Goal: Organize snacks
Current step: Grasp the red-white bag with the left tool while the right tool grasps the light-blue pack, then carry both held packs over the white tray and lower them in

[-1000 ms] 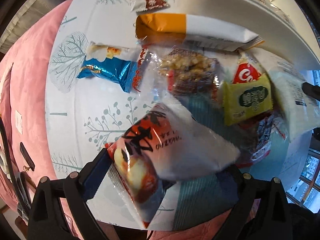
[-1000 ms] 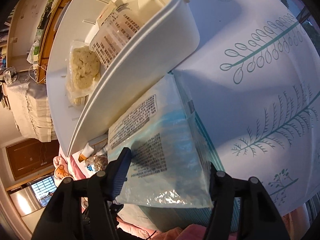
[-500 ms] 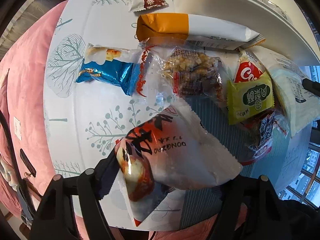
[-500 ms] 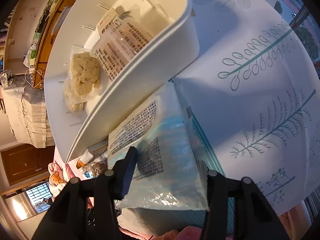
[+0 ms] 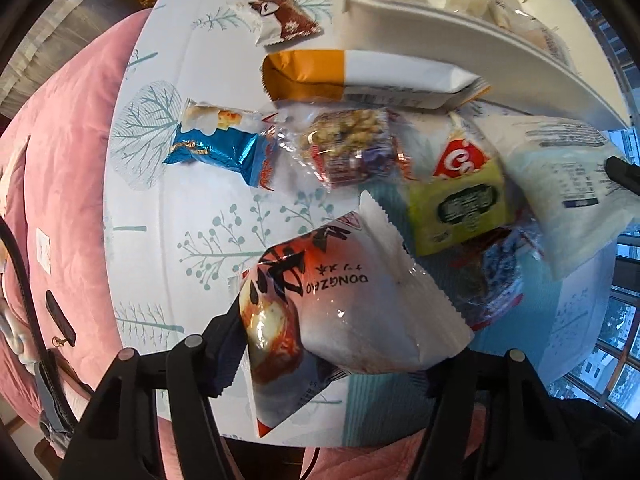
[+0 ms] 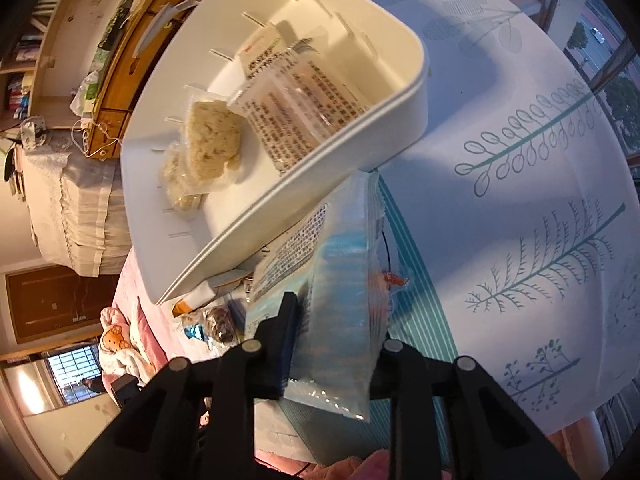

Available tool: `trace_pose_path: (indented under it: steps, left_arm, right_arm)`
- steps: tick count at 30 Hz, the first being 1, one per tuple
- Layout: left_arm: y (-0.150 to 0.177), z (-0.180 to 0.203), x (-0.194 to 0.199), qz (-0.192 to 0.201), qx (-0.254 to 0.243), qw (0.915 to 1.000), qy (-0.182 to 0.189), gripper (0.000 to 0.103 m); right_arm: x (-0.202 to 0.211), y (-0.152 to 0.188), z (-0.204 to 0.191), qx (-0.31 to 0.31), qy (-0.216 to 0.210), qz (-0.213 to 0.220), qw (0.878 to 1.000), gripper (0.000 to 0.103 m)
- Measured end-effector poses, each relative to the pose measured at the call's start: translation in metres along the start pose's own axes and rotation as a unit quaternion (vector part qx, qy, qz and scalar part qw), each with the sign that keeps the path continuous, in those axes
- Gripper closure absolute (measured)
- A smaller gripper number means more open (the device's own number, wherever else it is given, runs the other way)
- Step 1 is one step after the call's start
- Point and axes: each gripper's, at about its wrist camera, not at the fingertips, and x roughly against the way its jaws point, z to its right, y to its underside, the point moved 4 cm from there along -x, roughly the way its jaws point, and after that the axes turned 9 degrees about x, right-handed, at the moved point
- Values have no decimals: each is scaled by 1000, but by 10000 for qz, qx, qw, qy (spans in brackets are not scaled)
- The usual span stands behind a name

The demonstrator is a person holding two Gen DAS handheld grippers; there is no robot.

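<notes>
My left gripper is shut on a white and orange snack pack marked DONGZAO, held above the table. My right gripper is shut on a pale blue clear snack bag, lifted beside the white basket; the bag also shows in the left wrist view. The basket holds a puffed rice cake pack and a printed clear bag. On the table lie an orange and white pack, a blue pack, a nut bar and a green pack.
A brown and white small pack lies at the far end of the white leaf-print tablecloth. A pink cushion borders the table on the left. A red-edged clear pack lies under the green one.
The right gripper has closed tighter on the blue bag and lifted it toward the basket rim. The left gripper has raised the DONGZAO pack a little, still gripped.
</notes>
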Motion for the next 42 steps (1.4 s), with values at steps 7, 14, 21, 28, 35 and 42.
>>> trace_pose_path:
  steps: [7,14,21,28,35,42]
  left_arm:
    - [5,22,38,200,-124,9997,74,38]
    - [1,43,79,389,-339,9984,212,38]
    - [-12,56,113,600,-600,9960,287,37]
    - [-37,62,133,840,-874,9922,303,37]
    - [-72,65,140,996,-955,9903,191,37]
    - [-105,70,136,1139,-836,9892,392,37]
  right_arm:
    - [23,6,-5,141,-145,-26,9998,84]
    - [47,11,-11,285,-145,-41,9995,85]
    - [75,18,-7,279,-229,53,9993,86]
    - [110,11,-18,600,-378,497,9962,87]
    - [139,-4,-51,1377,-466,1199,9821,87]
    - [135,-37,-70,1785,-758,1649,9671,87]
